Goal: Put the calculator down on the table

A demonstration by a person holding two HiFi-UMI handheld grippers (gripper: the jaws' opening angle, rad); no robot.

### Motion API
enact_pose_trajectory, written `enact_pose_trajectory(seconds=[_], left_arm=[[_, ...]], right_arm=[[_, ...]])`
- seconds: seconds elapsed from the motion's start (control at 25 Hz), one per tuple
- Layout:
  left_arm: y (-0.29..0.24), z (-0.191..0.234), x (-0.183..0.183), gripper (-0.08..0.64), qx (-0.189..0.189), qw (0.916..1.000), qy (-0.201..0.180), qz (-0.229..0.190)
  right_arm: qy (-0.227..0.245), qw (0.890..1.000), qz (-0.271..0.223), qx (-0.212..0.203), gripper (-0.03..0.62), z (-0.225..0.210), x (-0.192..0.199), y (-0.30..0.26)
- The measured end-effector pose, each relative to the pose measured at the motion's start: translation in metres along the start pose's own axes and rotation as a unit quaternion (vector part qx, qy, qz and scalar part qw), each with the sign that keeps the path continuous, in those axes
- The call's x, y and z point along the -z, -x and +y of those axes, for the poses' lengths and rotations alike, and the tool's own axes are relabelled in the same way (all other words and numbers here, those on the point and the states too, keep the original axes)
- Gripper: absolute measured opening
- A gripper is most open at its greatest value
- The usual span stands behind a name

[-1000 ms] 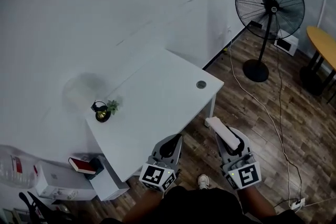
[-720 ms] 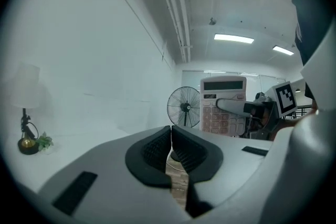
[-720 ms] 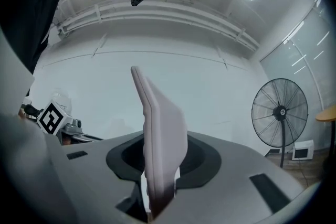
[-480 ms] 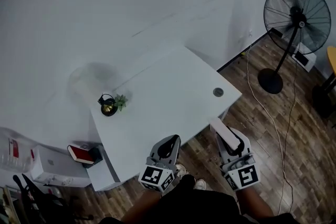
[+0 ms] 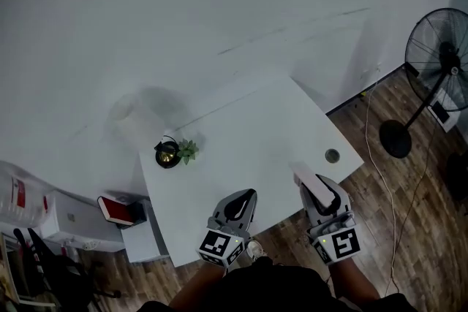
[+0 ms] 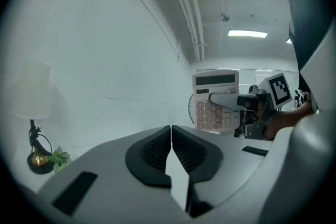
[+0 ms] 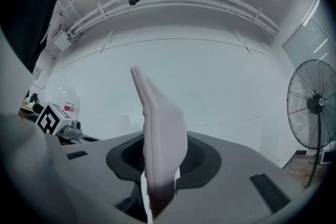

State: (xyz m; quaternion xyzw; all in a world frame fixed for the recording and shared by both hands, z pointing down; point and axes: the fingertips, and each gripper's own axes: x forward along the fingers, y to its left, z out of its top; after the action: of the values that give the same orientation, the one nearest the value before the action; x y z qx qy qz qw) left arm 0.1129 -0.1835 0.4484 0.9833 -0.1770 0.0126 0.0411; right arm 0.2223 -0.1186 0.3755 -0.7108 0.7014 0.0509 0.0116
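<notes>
A pale pink calculator [image 5: 312, 183] stands on edge between the jaws of my right gripper [image 5: 319, 195], which is shut on it over the near right edge of the white table [image 5: 241, 150]. In the right gripper view the calculator [image 7: 160, 134] rises edge-on from my right gripper [image 7: 157, 165]. From the left gripper view the calculator [image 6: 215, 99] shows its keys and display. My left gripper [image 5: 238, 207] hangs over the table's near edge, shut with nothing in it; its pads meet at my left gripper [image 6: 171, 152].
A small lamp with a green plant [image 5: 174, 152] stands at the table's far left. A round cable port [image 5: 332, 155] sits near the right corner. A floor fan [image 5: 439, 77] stands on the wood floor at right. A red book [image 5: 115, 210] and boxes lie left of the table.
The whole scene has slid right and down in the head view: the table now lies under both grippers, which were short of its near edge before. The calculator stays gripped.
</notes>
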Motion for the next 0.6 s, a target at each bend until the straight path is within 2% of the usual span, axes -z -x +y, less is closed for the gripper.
enact_pose_trajectory(seconds=[0.36,0.6], left_arm=[[-0.01,0.059,-0.004,0.023,-0.036,0.9994,0.0,-0.004],[-0.022,0.079,0.007,0.023,-0.077,0.9969,0.013,0.007]], right_arm=[[-0.009,0.999,0.029,-0.033,0.14,0.004,0.022,-0.069],[-0.015,0.994,0.056,-0.091,0.14,0.001,0.047,-0.104]])
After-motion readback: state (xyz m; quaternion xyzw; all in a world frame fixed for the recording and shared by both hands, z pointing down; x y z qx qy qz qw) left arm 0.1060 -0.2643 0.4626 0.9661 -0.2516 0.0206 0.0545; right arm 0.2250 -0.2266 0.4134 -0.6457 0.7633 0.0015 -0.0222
